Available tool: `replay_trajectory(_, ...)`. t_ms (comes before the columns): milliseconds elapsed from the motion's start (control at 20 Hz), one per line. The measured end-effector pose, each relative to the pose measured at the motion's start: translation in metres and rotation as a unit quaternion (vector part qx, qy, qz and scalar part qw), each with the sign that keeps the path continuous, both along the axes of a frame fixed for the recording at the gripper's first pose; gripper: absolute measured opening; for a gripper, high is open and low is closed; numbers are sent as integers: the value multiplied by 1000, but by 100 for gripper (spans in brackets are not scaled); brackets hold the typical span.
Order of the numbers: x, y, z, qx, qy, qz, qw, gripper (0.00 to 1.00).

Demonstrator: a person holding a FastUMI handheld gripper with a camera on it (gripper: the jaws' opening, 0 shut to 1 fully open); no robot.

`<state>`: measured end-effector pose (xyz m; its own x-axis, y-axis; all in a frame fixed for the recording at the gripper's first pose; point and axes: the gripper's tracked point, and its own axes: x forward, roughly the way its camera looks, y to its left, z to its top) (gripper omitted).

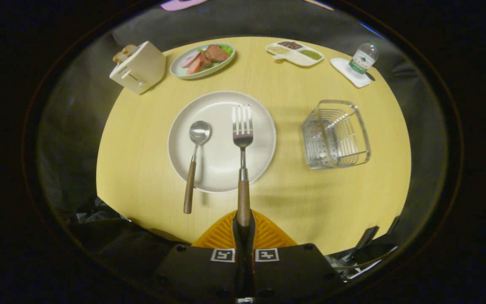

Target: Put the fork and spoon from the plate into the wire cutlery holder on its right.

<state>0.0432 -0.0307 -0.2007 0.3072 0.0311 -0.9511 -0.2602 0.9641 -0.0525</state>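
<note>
Spoon lay on left of plate, handle overhanging near rim. Claw was clenched on fork handle end, tines over plate. Wire cutlery holder stood right on bench, apart. Risk: end-grip could let fork pivot, tines snagging holder rim.

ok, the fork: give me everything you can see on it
The fork has a shiny metal head with four tines, a slim metal neck and a brown, wood-looking handle. It points straight away from the gripper, whose fingers are closed on the handle's near end. Its head lies over the white plate, right of the spoon; whether it is lifted clear is unclear. The handle crosses the plate's near rim.
</note>
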Motion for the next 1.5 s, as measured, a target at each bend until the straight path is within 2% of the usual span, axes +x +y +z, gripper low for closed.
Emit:
replay_trajectory(250,13,-46,35,-19,-10,-27,999,4)
replay_trajectory(500,17,-95,29,-59,10,-47,997,4)
replay_trajectory(700,14,-112,13,-77,43,-42,995,4)
replay_trajectory(1000,23,-109,12,-50,50,-56,996,15)
replay_trajectory(1200,24,-116,16,-55,39,-54,996,46)
replay_trajectory(1400,24,-114,26,-37,21,-72,996,79)
replay_trajectory(1500,25,-110,35,-28,8,-80,996,86)
